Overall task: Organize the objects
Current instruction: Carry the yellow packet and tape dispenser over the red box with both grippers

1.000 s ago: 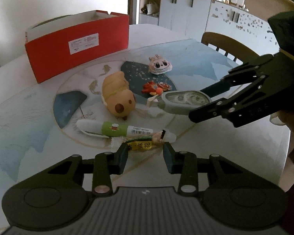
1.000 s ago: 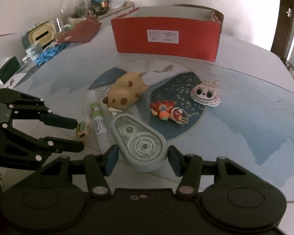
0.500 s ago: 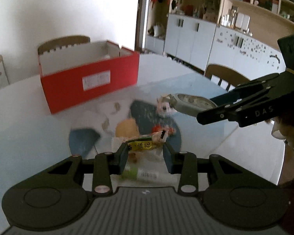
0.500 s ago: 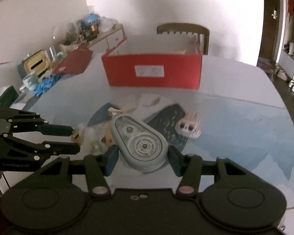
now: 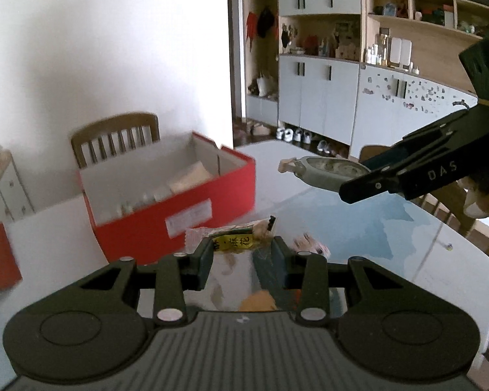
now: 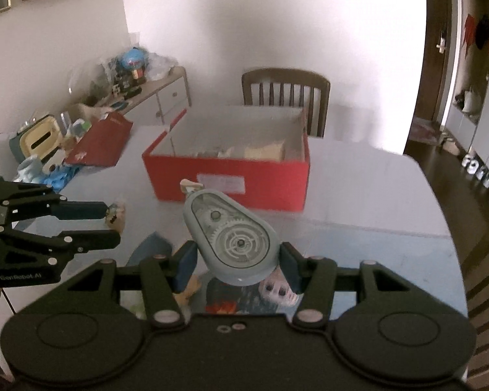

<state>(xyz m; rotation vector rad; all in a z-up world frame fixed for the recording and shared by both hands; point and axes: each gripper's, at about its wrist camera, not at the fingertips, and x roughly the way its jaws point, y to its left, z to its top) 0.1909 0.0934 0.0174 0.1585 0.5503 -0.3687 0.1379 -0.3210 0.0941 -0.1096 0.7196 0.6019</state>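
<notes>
Jaws of your left gripper (image 5: 241,255) were narrowed on a yellow-labelled snack packet (image 5: 234,240); those of your right gripper (image 6: 238,262) clamped a grey-blue correction tape dispenser (image 6: 231,234), both held above the counter (image 6: 358,189). Your open red box (image 6: 228,176) held pale, blurred items.

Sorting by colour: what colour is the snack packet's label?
Yellow with dark characters, on the snack packet; clearest in the left wrist view.

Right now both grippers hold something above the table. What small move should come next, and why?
Probably carry both forward over the open red cardboard box. The right gripper clamps the grey-blue teardrop-shaped correction tape dispenser, the left gripper pinches the small yellow-labelled snack packet, and both are held short of the box, whose open top faces them.
</notes>
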